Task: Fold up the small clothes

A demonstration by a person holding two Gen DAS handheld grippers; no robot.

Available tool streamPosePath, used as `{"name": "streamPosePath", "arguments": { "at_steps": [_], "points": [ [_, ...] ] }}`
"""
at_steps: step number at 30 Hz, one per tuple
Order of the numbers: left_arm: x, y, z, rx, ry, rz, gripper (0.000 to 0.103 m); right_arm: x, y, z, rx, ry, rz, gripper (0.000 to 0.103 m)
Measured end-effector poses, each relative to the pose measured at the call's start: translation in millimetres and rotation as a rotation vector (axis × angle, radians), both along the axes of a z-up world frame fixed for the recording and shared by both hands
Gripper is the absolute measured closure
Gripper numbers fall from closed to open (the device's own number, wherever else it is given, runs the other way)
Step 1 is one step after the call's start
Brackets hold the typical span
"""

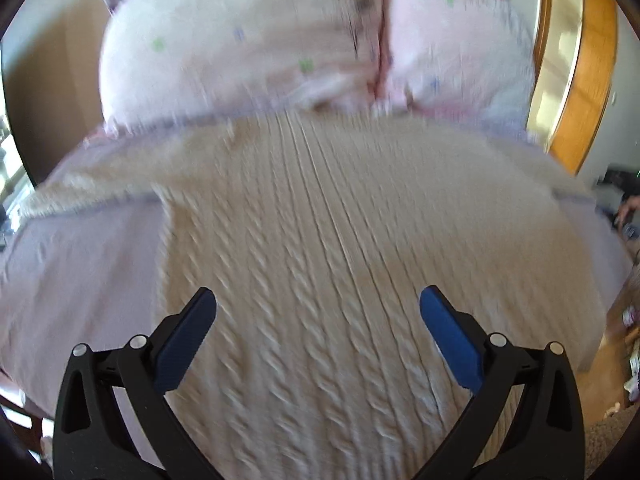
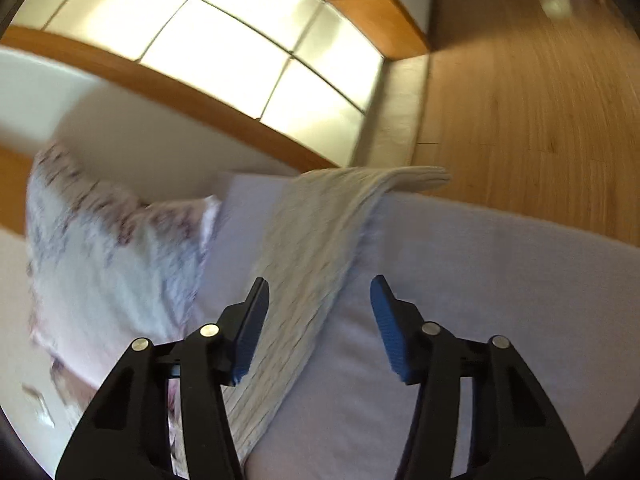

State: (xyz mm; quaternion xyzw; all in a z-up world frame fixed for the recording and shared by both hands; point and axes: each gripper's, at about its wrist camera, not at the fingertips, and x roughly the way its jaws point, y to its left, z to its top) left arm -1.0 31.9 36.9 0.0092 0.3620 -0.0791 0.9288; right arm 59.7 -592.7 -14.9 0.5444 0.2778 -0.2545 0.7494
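Observation:
A cream cable-knit sweater [image 1: 320,240] lies spread flat on a bed with a pale lilac sheet [image 1: 80,264]. My left gripper [image 1: 318,300] hovers over the sweater's near part, open and empty. In the right wrist view a sleeve of the sweater [image 2: 320,232] stretches across the sheet [image 2: 480,280], its end hanging past the bed's far edge. My right gripper [image 2: 320,292] is open and empty, just above the sleeve's right edge. Both views are blurred by motion.
Two pale floral pillows [image 1: 248,44] lie at the head of the bed behind the sweater; one shows in the right wrist view [image 2: 108,252]. A wood-framed window [image 2: 224,40] is behind the bed. Wooden floor [image 2: 540,100] lies beyond the bed's edge.

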Motion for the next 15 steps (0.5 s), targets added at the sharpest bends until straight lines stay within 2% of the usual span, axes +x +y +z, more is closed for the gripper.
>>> {"name": "streamPosePath", "arguments": {
  "at_steps": [2, 5, 7, 9, 11, 13, 15],
  "points": [
    [1.9, 19.6, 11.1, -0.042, -0.069, 0.034, 0.002, 5.1, -5.1, -3.4, -0.028, -0.005, -0.018, 0.057],
    [13.5, 54.7, 17.0, -0.160, -0.063, 0.094, 0.002, 4.5, -13.0, -8.3, -0.016, -0.039, -0.067, 0.071],
    [23.5, 89.6, 15.3, -0.308, -0.058, 0.126, 0.002, 3.5, -21.8, -16.3, 0.004, -0.061, -0.097, 0.095],
    [26.8, 116.8, 13.5, -0.387, -0.087, 0.173, 0.002, 6.0, -28.2, -19.3, 0.013, -0.047, -0.100, 0.095],
    [24.8, 143.1, 18.5, -0.366, -0.149, 0.250, 0.002, 2.5, -18.3, -1.2, -0.056, -0.029, -0.100, 0.095],
    [25.7, 161.6, 23.6, -0.333, -0.178, 0.306, 0.002, 19.4, 16.9, 38.1, -0.211, -0.104, -0.001, 0.096],
    [33.3, 184.7, 27.9, -0.343, -0.187, 0.372, 0.002, 42.4, 72.0, 78.3, -0.297, -0.231, 0.154, 0.096]
  ]
}}
